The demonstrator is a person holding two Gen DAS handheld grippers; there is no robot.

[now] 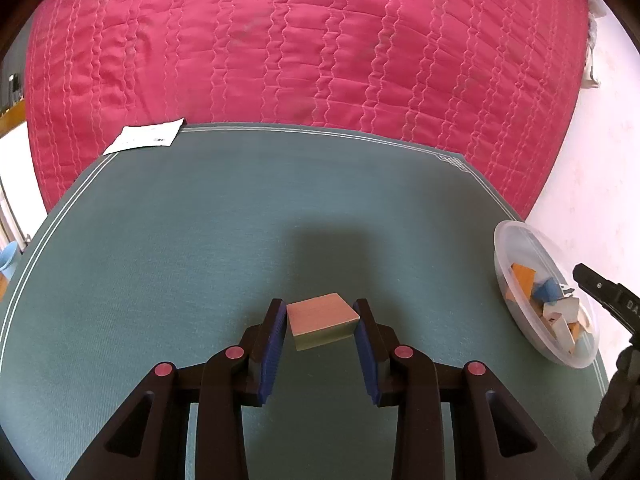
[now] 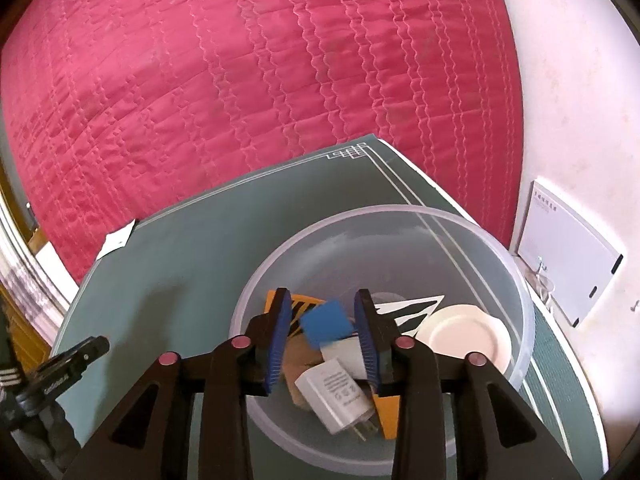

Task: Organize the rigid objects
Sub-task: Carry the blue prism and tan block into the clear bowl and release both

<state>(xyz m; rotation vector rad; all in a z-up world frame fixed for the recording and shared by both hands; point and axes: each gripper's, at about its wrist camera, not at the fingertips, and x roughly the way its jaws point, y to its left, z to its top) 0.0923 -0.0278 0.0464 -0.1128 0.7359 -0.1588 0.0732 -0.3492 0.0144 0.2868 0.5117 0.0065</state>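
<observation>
The block looks light, stiff, smooth; we judge its flat sides best. Our left gripper clamps them; the right gripper hangs unclamped over the bowl.

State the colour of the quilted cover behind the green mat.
Deep pink quilted cover, stitched in wavy lines; clearest in the left wrist view.

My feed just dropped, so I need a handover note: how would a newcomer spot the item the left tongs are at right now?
Start at the green mat laid over the pink quilt. Near its front middle, a small wooden block sits between the blue pads of the left tongs. It is the only loose piece on the mat; the other pieces lie in the clear plastic bowl at the mat's right edge.
</observation>
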